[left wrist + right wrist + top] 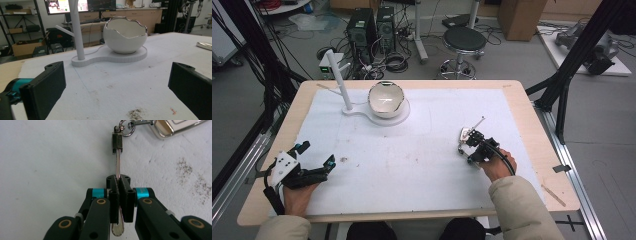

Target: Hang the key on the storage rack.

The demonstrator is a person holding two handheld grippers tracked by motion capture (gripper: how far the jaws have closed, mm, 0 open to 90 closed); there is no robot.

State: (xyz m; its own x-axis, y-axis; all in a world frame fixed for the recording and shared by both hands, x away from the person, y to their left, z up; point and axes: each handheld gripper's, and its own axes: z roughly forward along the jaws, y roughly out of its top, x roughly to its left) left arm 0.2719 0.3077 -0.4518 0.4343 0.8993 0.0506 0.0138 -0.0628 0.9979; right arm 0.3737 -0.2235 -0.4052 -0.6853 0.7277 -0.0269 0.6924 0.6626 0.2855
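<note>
Pinching a flat metal strip (117, 165) of a keychain between its fingers, the right gripper (119, 195) is mid-pickup; beyond the fingertips lies its silver tag (172, 126). Left gripper (117, 85) rests wide apart, empty. Next, probably a lift.

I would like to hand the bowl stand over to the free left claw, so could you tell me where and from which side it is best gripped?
Probably by the upright white post, from the person's side. It is slim and straight, and would fit between the left claw's open jaws, which already face it. The egg-shaped bowl is round, wide and jagged-rimmed; the flat base lies flush on the table.
</note>
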